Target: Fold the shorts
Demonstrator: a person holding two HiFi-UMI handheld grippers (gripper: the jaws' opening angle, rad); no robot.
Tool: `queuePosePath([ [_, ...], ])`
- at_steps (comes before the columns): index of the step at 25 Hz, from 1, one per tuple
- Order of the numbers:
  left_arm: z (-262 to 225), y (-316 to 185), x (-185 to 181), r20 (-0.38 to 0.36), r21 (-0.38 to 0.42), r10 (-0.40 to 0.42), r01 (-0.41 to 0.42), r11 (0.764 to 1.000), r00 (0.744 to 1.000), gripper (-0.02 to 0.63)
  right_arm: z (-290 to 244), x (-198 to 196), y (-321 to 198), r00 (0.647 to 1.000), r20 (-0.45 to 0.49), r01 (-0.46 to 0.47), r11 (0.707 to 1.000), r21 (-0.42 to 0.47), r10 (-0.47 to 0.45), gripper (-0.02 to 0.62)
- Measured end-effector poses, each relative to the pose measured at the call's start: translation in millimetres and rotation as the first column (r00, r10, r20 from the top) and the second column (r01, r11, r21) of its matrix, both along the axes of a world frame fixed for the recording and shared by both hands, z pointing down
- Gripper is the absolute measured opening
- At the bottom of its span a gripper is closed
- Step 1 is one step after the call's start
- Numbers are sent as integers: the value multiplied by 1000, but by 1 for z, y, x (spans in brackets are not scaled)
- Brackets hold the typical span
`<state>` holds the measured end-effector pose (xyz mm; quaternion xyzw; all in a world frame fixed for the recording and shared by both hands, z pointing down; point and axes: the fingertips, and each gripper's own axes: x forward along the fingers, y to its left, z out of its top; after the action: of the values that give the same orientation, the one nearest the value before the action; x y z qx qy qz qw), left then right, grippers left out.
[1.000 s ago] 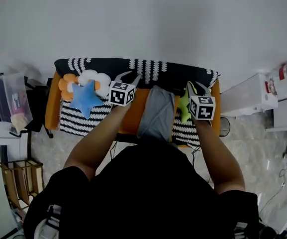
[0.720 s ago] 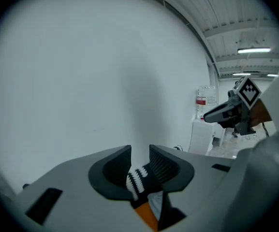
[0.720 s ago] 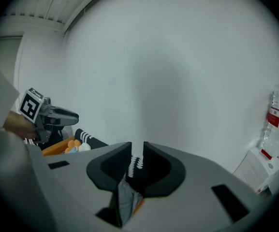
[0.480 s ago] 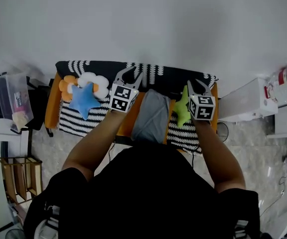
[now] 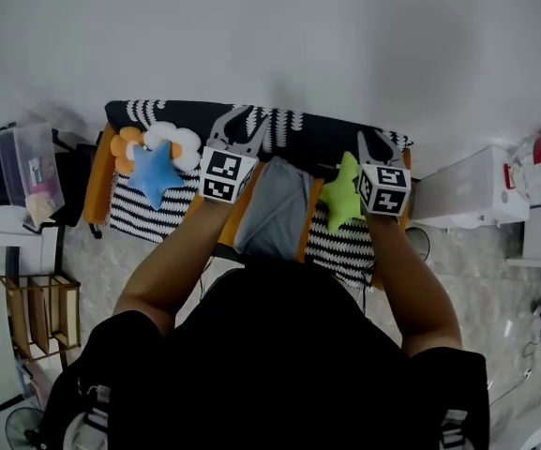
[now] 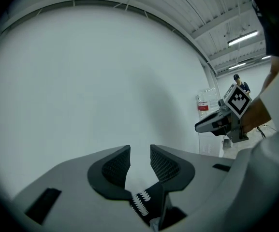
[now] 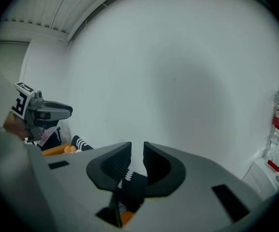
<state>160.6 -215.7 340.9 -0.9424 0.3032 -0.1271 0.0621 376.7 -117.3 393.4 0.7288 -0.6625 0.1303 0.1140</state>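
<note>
The limp grey cloth shorts lie on the orange padded couch between our grippers. They are light and floppy, best pinched at a hem corner. Our left gripper has just been opening and is empty; the right gripper is slightly parted and also holds nothing.

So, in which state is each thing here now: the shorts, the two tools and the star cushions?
Grey fabric shorts: folded narrow, flat on the orange seat, not held.
Left tool: jaws apart, empty.
Right tool: jaws slightly apart, empty.
Blue star-shaped plush cushion: lying on the black-and-white striped blanket.
Green star-shaped plush cushion: lying right of the shorts.
</note>
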Motion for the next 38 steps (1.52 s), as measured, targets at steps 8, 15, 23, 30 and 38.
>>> queuePosePath([
  [8,21,-14,3,68,-41,-57,60,997,996,147,27,19,1,999,28,25,999,-30,-24,91],
  [15,68,-35,-2,139,-125,-55,73,989,989,147,64,27,-4,998,68,8,995,-95,-1,95],
  [23,142,-75,-4,198,-221,3,41,974,980,147,133,21,-28,996,76,-28,978,-207,45,107],
  [30,217,-109,2,258,-330,63,26,944,964,147,195,9,-54,991,99,-61,956,-286,93,118],
  [38,305,-126,11,322,-444,131,27,896,938,150,273,1,-78,979,175,-36,933,-359,105,152],
])
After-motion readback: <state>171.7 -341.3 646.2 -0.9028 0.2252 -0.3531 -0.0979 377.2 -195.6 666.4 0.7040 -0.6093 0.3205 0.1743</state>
